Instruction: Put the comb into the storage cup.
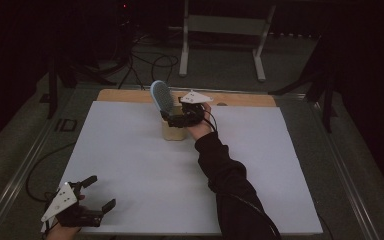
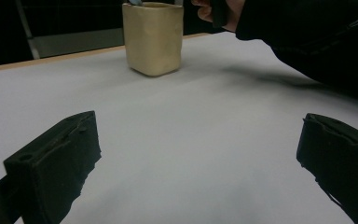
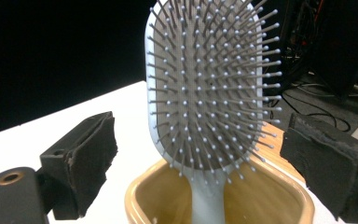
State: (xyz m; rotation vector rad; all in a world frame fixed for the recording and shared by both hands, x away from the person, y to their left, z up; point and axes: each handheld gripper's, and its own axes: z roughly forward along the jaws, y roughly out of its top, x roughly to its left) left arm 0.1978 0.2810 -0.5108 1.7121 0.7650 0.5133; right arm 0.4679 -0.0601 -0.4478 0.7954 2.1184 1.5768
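Nearest, the left hand-held gripper [image 1: 96,196] rests idle, jaws apart, on the tabletop [image 1: 130,160]. Farther off, the brush [image 3: 209,93] stands handle-down in the cup [image 3: 142,191]; the right hand-held gripper [image 3: 200,154] gapes around it, untouching. Best withdraw straight back, sparing the bristles.

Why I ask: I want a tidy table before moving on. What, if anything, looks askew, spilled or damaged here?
Nothing is spilled or visibly damaged. The hairbrush stands handle-down in the yellow cup, head leaning to one side against the rim rather than upright. The cup stands upright on the white sheet. The right gripper is open with the brush between its fingers.
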